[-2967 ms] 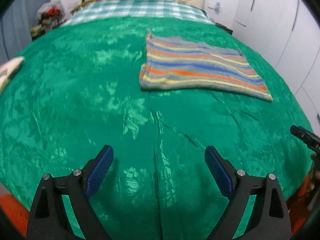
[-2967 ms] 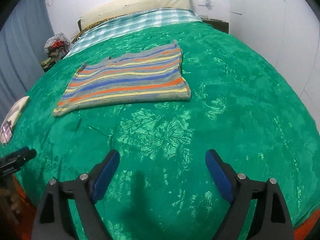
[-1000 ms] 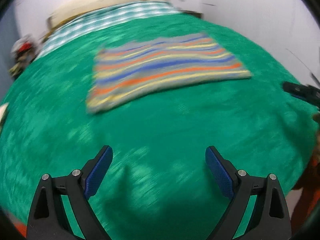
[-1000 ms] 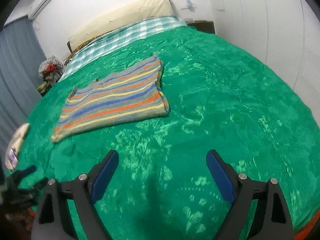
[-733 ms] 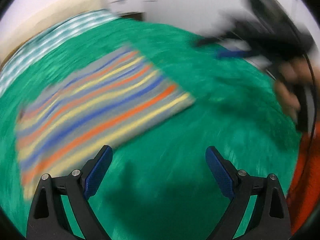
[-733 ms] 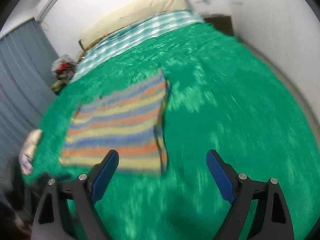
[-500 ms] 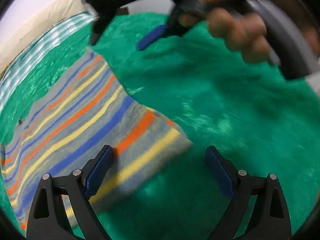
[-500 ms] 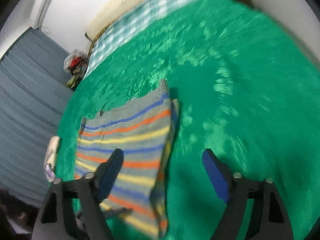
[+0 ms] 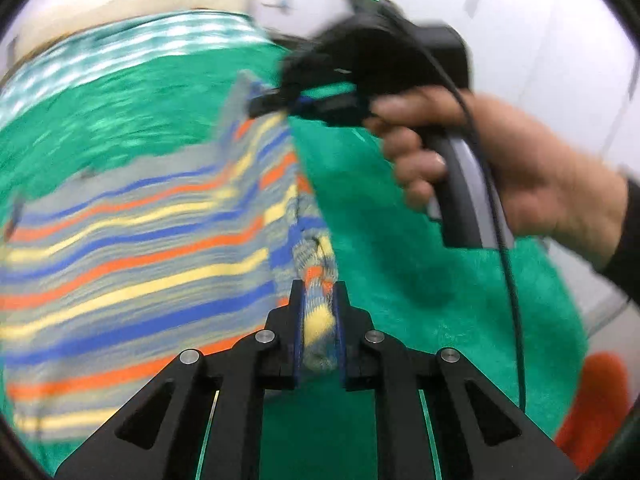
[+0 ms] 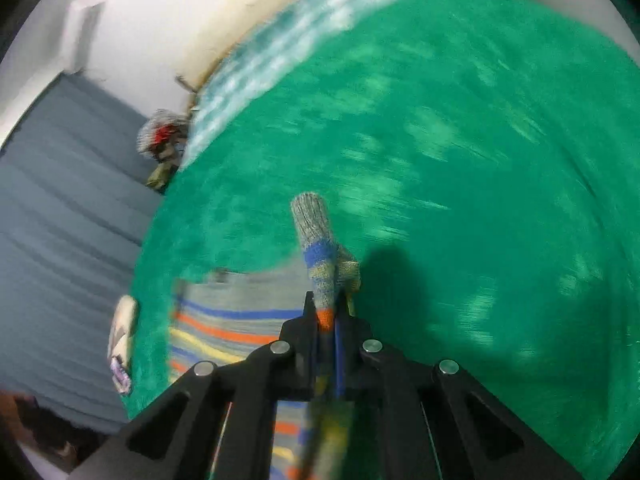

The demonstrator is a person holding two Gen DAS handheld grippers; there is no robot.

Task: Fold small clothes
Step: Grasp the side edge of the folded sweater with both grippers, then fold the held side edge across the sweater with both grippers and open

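While the grey knitted garment with blue, orange and yellow stripes (image 9: 132,240) lies spread over the left part of the shiny green bedspread (image 9: 400,248), you have it pinched at two places along its right-hand edge. Your left gripper (image 9: 317,312) has just been closing, and its jaws now clamp a bunched roll of that striped knit between the blue pads; the near corner of the cloth rises off the bed into them. Farther along the same edge, in the left wrist view, your right gripper (image 9: 272,102) is blurred, but its dark fingers meet on the far corner of the garment, lifting it into a ridge. Your right hand (image 9: 500,168) wraps the grey handle behind it, with a black cable trailing down past the wrist and a dark sleeve at the frame's edge.

In the right wrist view, that gripper (image 10: 328,312) has likewise just been closing, and its jaws stand almost together with a fold of the striped knit (image 10: 320,256) squeezed between them, a grey cuff-like end poking forward beyond the tips. To their left the rest of the garment lies flat on the bedspread (image 10: 460,160). Beyond it, a grey pleated curtain (image 10: 60,200) hangs at the left side, and a blurred green-and-white checked sheet (image 10: 288,44) covers the head of the bed.
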